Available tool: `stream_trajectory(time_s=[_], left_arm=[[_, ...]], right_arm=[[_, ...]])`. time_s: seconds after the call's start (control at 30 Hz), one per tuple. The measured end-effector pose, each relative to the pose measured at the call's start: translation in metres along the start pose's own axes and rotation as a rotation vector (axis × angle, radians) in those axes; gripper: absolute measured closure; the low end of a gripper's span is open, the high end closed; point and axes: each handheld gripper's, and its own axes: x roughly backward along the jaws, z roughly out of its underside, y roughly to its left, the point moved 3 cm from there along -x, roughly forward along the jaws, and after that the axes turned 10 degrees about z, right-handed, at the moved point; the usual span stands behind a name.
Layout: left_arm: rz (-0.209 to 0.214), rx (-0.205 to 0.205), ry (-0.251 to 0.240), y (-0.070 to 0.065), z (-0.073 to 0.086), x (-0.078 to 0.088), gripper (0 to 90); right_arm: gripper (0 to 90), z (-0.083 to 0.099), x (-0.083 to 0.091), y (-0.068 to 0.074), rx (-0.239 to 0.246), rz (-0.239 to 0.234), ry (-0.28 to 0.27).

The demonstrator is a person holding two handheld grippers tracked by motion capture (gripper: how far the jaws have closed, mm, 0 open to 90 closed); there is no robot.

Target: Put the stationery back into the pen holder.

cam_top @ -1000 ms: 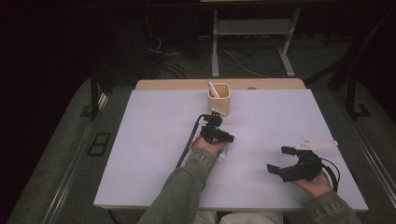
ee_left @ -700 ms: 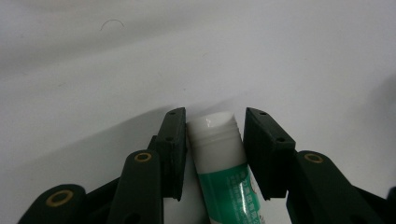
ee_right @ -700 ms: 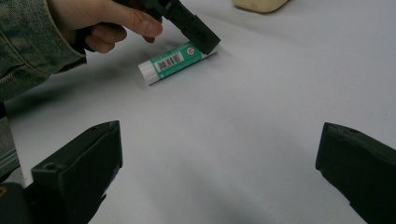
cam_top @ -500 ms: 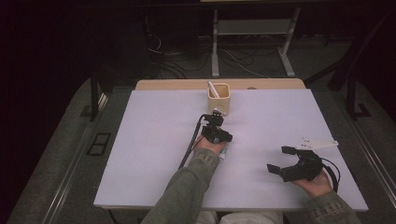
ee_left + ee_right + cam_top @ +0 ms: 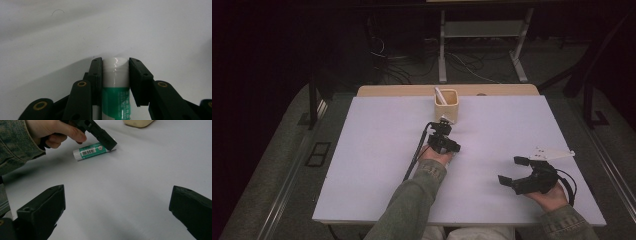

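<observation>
Left gripper [image 5: 115, 65]: jaws having just been closing, now pressing flat against both sides of a glue stick [image 5: 115, 85], the white cap end sitting between the pads, the green-and-white printed body running back toward the camera. Glue stick lying on its side on the white table top [image 5: 162, 32], low against the surface. In the right gripper view, same glue stick [image 5: 91, 151] lying flat, barcode facing up, white end pointing away from the black jaws clamping its other end; fingers [image 5: 66, 132] of the left hand curling around the gripper body just above, a green sleeve [image 5: 15, 145] trailing behind.

Seen from above, left gripper [image 5: 443, 131] pointing forward near the table's middle, just short of a beige cup [image 5: 446, 105] standing upright at the far edge, a pale stick leaning inside it; black cable trailing back along the forearm.

Right gripper [image 5: 518, 169]: jaws standing wide apart, gripping nothing, bare table lying between them. Resting near the table's right front, well apart from the glue stick, angled toward the left hand.
</observation>
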Motion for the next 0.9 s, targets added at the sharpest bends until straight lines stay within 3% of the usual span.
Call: stream_trajectory(time_s=[0.27,0.57,0.9], left_arm=[[0.026,-0.043,-0.023,-0.001,-0.002,0.005,64.3],[0.082,-0.07,-0.113,-0.002,-0.008,0.025,64.3],[0.158,-0.083,-0.248,0.005,-0.018,0.05,64.3]], right_arm=[[0.2,0.0,0.0,-0.001,0.003,0.001,-0.007],[0.2,0.0,0.001,-0.001,0.0,0.001,-0.01],[0.2,0.0,0.001,-0.002,-0.003,0.002,-0.011]])
